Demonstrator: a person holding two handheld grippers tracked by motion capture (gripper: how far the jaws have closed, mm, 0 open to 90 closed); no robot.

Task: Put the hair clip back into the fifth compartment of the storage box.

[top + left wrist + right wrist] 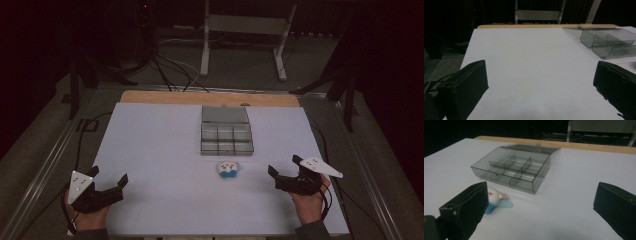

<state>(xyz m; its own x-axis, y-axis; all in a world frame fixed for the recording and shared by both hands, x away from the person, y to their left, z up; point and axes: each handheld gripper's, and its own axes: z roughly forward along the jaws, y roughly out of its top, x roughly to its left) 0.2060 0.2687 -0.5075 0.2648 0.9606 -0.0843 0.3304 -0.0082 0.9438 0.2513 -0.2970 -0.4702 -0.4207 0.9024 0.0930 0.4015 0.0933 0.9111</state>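
Note:
A smoky clear box with several compartments lies mid-table, its lid folded open behind it; it also shows as the box and the box. Just in front lies a small white-and-blue plush toy; in the right gripper view the toy sits partly behind the left jaw. My left gripper rests open at the near left, its jaws wide apart over bare table. My right gripper is open, right of the toy, with nothing between its jaws.
A white sheet covers the table, with a wooden strip along the far edge. Beyond it stand a metal frame and floor cables. Rails run along both table sides.

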